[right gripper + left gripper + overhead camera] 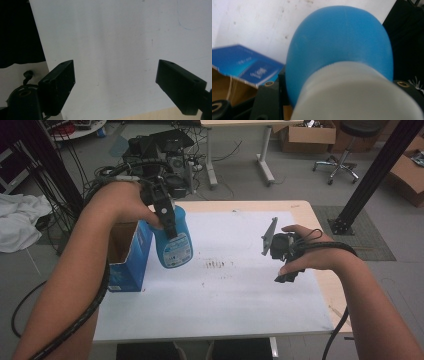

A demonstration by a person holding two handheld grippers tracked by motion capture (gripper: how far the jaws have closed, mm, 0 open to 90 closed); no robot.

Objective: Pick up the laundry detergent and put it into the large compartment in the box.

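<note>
A blue plastic bottle (176, 247) with a printed label hangs in the air over the left part of the white sheet (230, 290). My left gripper (171, 226) is shut on its upper part, near the white cap (352, 95). In the left gripper view the blue bottle (339, 37) sits between the two black jaws. My right gripper (288, 271) hovers over the right side of the sheet; its jaws stand wide apart. In the right gripper view the right gripper (115, 82) has nothing between its fingers (60, 82).
An open blue cardboard box (125, 255) stands at the table's left edge, just left of the bottle; its blue flap (244, 67) lies below the left gripper. Cables trail from both grippers. Beyond the table are a desk, a stool (345, 150) and cardboard boxes.
</note>
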